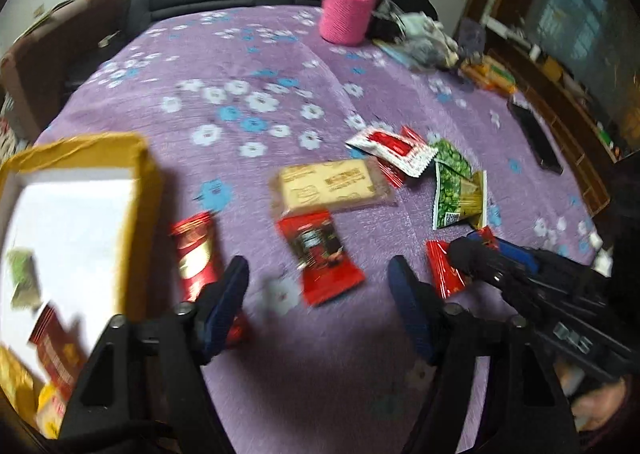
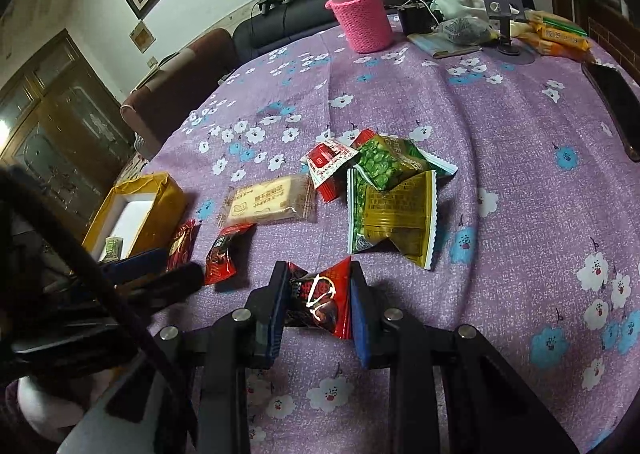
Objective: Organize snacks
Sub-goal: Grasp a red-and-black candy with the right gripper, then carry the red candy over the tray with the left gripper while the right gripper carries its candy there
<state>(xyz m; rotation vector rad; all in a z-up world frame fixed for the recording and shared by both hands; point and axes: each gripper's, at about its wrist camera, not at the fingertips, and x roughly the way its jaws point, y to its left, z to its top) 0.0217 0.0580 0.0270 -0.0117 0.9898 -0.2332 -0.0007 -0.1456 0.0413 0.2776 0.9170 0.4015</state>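
Snacks loose on desk; box at 9 o'clock. Right gripper jaws clamped on red packet. Left gripper jaws apart, empty, nearer the box.

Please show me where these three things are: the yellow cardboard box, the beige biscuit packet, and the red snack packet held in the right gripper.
Yellow cardboard box (image 1: pixel 138 189), left wrist view, on its right wall.
Beige biscuit packet (image 2: pixel 266 203), right wrist view, on its middle.
Red snack packet (image 2: pixel 320 296), right wrist view, on its front face.
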